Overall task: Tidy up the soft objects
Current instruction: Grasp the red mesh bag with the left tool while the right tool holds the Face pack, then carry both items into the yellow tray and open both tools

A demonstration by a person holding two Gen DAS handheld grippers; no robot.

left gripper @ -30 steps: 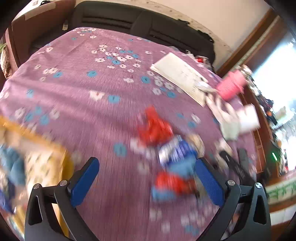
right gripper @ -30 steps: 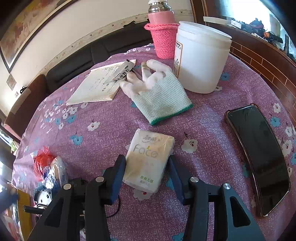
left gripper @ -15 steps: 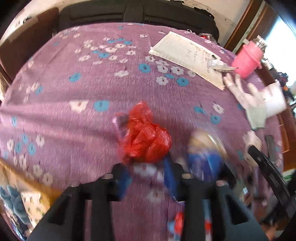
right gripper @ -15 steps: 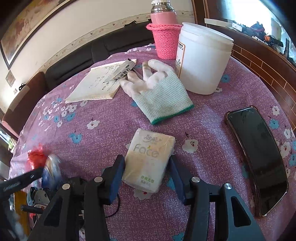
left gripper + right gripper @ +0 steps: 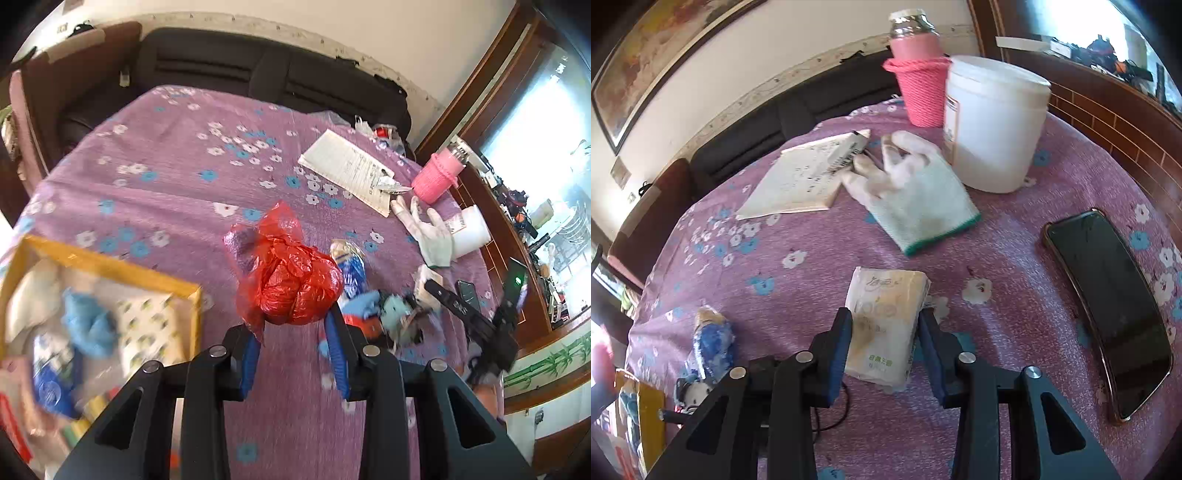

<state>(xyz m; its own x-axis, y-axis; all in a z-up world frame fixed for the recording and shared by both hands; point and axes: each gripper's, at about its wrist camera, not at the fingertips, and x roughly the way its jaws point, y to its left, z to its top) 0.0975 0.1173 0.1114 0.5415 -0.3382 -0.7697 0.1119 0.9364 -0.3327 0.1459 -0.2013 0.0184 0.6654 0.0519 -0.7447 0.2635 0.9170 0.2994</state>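
My left gripper (image 5: 293,325) is shut on a crumpled red plastic bag (image 5: 291,275) and holds it above the purple flowered tablecloth (image 5: 166,184). A yellow-rimmed box (image 5: 110,264) with soft items inside lies at the left. My right gripper (image 5: 884,325) is shut on a white tissue pack (image 5: 882,317), which rests on the cloth. A white work glove (image 5: 916,195) lies beyond the pack. A blue wrapped packet (image 5: 713,341) lies at the left; it also shows in the left wrist view (image 5: 352,273).
A white plastic tub (image 5: 993,125) and a pink-sleeved bottle (image 5: 919,81) stand at the back. A black phone (image 5: 1112,310) lies at the right. A paper booklet (image 5: 801,181) lies behind the glove. A dark sofa (image 5: 258,77) borders the table's far side.
My left gripper closed on the red bag and lifted it off the cloth, toward the yellow box. My right gripper closed on the tissue pack.
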